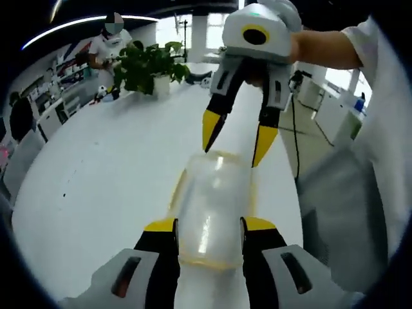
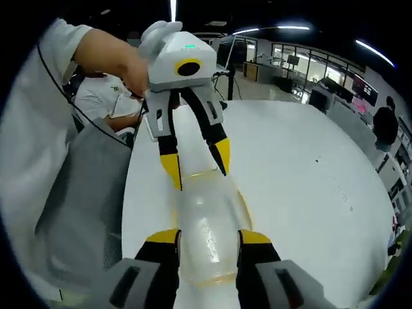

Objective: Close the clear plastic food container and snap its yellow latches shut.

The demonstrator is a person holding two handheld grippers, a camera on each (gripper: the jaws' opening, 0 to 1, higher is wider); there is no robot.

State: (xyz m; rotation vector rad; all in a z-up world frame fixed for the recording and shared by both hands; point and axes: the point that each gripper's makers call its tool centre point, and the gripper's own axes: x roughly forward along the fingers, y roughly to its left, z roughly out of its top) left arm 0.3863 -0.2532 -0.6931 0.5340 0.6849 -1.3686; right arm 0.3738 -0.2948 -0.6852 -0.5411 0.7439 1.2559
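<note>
Clear plastic food container (image 1: 212,209) lying on a white table (image 1: 109,174), held from both short ends. Left gripper (image 1: 209,239) clamped on the near end in the left gripper view, jaws narrow against the container's sides; same gripper (image 2: 196,166) reaching in from above in the right gripper view. Right gripper (image 2: 207,239) likewise closed narrowly on the opposite end, and seen as the far one (image 1: 238,138) in the left gripper view, yellow tips touching the container's rim. Yellow latches too blurred to judge. Potted plant (image 1: 149,65) at the table's far edge.
</note>
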